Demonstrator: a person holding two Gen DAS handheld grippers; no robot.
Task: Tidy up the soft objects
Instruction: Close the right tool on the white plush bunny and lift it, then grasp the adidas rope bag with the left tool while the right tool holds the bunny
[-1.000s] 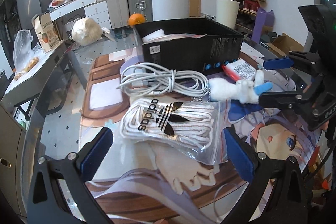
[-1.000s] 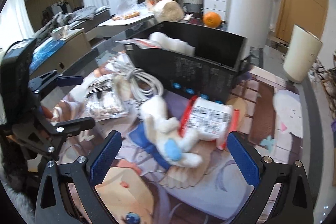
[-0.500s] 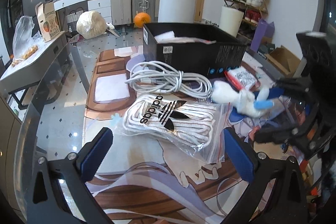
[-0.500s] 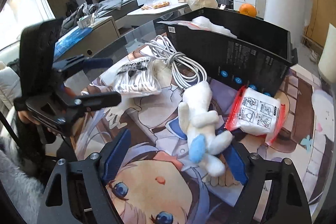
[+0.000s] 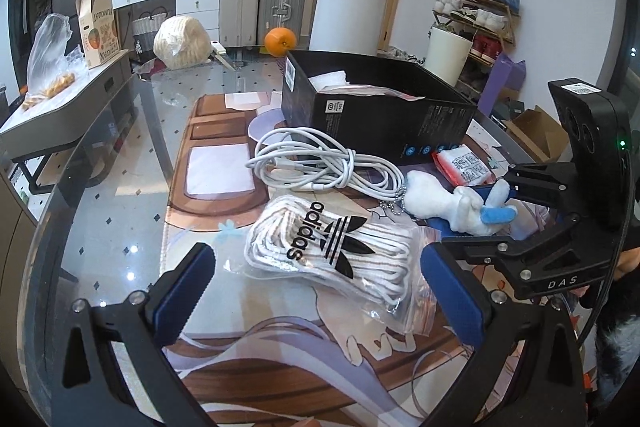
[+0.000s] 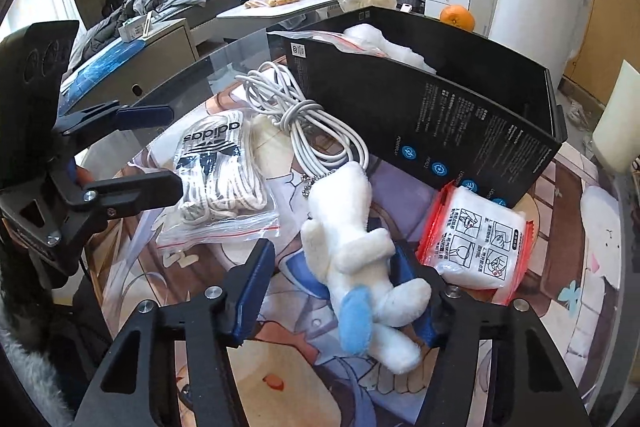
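Two jaws of the right gripper (image 6: 334, 293) are closing around the plush toy (image 6: 360, 259); a second ago they stood wide and farther back. Not clamped yet, so the pickup is pending. Left gripper (image 5: 316, 295) hangs released over the bagged laces (image 5: 332, 247), as before. Toy lies mid-table, short of the black box (image 6: 440, 107).

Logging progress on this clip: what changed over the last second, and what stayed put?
The right gripper came down over the white plush toy, which now lies between its fingers; the jaws are closing, the left pad not yet touching. The left gripper still hovers open over the bagged laces. Cable, red packet and black box stayed put.
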